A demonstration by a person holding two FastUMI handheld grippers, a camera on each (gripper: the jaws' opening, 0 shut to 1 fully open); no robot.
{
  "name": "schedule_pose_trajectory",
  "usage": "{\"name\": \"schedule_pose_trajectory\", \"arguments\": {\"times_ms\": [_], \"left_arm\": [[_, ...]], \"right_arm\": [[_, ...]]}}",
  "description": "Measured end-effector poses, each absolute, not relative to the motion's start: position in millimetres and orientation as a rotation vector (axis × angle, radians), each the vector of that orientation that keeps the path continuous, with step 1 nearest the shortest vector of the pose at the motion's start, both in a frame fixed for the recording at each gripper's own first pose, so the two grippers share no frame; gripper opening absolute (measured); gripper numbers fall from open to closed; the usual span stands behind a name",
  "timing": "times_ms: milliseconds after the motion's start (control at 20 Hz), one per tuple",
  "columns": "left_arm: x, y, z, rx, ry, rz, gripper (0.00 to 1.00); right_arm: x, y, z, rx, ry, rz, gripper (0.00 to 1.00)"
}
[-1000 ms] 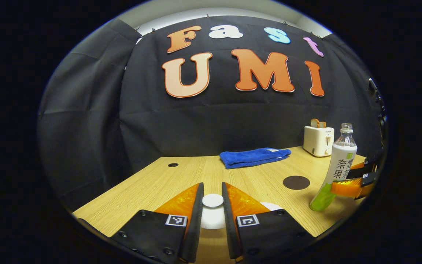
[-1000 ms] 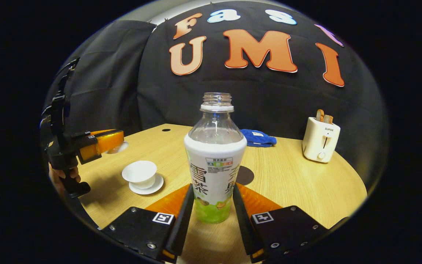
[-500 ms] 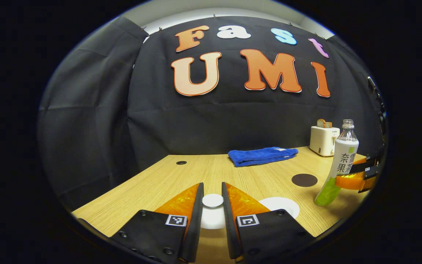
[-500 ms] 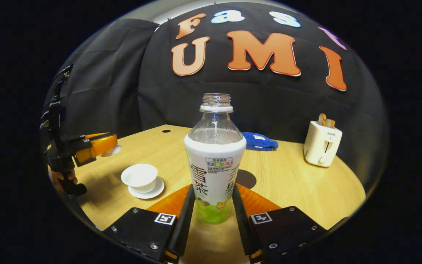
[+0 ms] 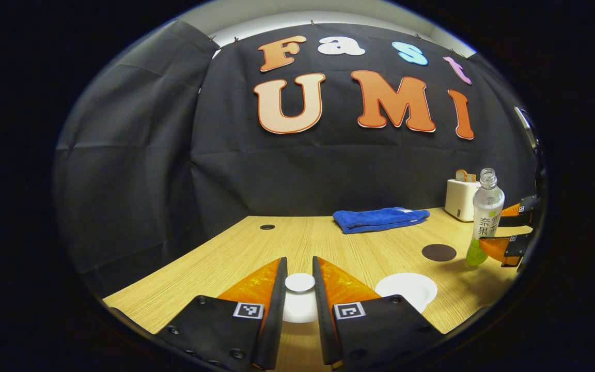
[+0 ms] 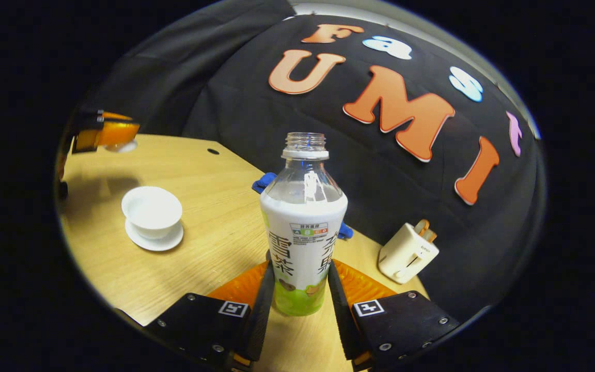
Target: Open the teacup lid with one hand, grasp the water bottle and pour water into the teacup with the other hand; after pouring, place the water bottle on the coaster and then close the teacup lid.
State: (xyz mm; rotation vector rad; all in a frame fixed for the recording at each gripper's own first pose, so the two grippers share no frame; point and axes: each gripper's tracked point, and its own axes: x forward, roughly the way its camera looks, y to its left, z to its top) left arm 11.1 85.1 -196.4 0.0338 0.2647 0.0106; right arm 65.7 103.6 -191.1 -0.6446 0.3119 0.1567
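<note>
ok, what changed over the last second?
The right gripper has begun tipping the water bottle toward the teacup; its view now rolls and the cup sits nearer. The left gripper has drawn away with the teacup lid. Both grips unchanged; coaster, towel and toaster stayed put.

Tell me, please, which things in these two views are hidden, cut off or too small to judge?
- Coaster: plain in the left gripper view; nowhere visible behind the water bottle in the right gripper view.
- Blue towel: mostly behind the bottle there.
- Lid: its rim sits between the left gripper jaws.
- Teacup: its contents are too small to judge.
- Toaster: markings too small.
</note>
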Motion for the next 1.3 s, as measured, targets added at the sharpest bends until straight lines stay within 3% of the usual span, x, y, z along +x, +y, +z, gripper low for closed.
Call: {"name": "schedule_pose_trajectory", "arguments": {"times_ms": [550, 1300], "left_arm": [[4.5, 104.0, -196.1, 0.042, 0.258, 0.030, 0.35], [-0.2, 114.4, -201.8, 0.026, 0.263, 0.040, 0.35]], "right_arm": [[79.2, 124.0, -185.0, -1.121, 0.167, 0.142, 0.59], [91.5, 149.1, -180.3, -1.557, -0.034, 0.155, 0.59]]}}
